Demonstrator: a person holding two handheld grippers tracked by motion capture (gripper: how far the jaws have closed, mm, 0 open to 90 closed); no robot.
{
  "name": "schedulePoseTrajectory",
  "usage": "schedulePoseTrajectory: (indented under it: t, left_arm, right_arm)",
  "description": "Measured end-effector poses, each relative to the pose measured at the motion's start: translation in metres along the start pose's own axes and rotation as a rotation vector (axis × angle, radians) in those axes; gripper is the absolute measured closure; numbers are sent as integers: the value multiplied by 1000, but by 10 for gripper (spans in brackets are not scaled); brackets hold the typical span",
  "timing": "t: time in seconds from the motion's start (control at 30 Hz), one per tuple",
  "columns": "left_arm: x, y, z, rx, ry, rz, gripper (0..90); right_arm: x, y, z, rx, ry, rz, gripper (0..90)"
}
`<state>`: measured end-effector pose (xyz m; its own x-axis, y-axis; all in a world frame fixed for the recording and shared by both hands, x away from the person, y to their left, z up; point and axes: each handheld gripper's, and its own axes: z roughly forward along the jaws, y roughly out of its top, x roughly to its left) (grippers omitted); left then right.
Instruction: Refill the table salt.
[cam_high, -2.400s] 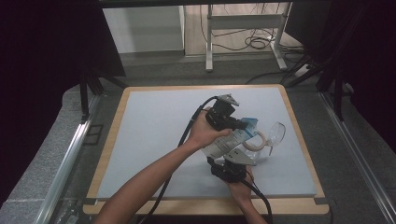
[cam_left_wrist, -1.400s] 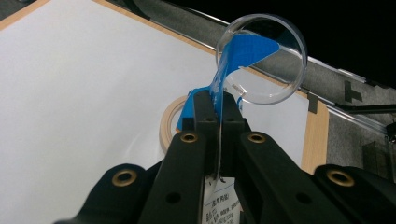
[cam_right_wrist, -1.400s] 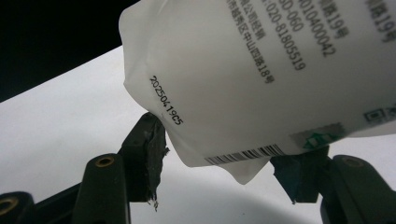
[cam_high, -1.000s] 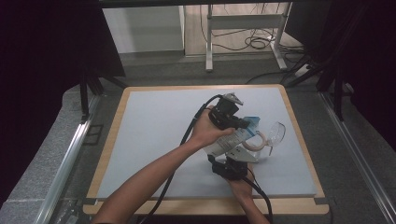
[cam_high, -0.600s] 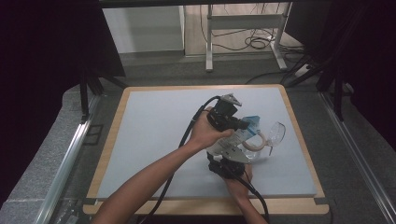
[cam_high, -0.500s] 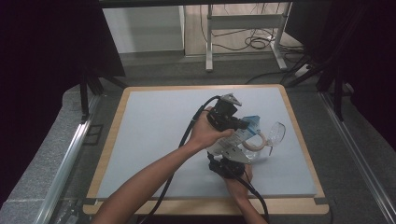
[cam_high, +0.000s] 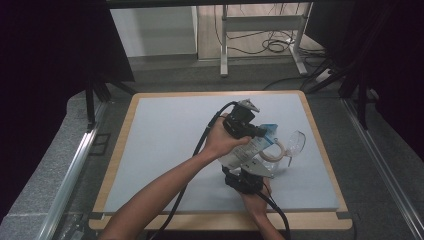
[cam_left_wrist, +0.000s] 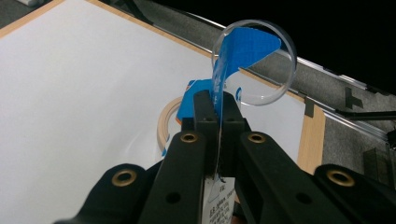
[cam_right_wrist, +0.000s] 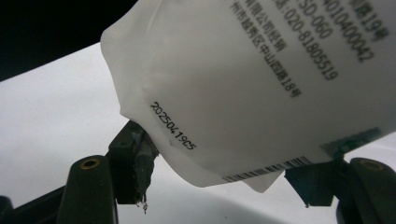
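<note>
In the high view, both grippers meet over the right half of the pale surface (cam_high: 165, 145). The left gripper (cam_high: 260, 134) holds the top of a white pouch (cam_high: 245, 150) over a clear glass (cam_high: 287, 147), and the right gripper (cam_high: 247, 172) supports it from below.

In the left gripper view, the jaws are clamped tight on the pouch's blue top edge (cam_left_wrist: 224, 74).

In the right gripper view, the jaws stand partly spread around the pouch's bottom (cam_right_wrist: 243, 93), having just narrowed slightly; whether the pads press it is unclear.

This looks like the pouring or opening step; next, the pouch needs steady tilting toward the glass.
</note>
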<state>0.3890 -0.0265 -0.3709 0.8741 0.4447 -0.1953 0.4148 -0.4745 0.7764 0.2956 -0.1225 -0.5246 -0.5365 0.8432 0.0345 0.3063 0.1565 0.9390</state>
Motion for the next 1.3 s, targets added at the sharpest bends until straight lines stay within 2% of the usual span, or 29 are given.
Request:
schedulePoseTrajectory:
  t: [0.47, 0.77, 0.9, 1.3]
  left_arm:
    - [0, 3, 9, 32, 35, 11, 900]
    - [-1, 3, 11, 39, 37, 9, 900]
    - [-2, 3, 14, 56, 41, 22, 900]
    - [2, 8, 19, 83, 40, 12, 900]
  right_arm:
    - [-3, 3, -3, 7, 96, 72, 327]
    - [-2, 4, -3, 13, 115, 95, 327]
    - [-1, 5, -3, 24, 121, 99, 335]
    - [-3, 9, 0, 24, 134, 121, 345]
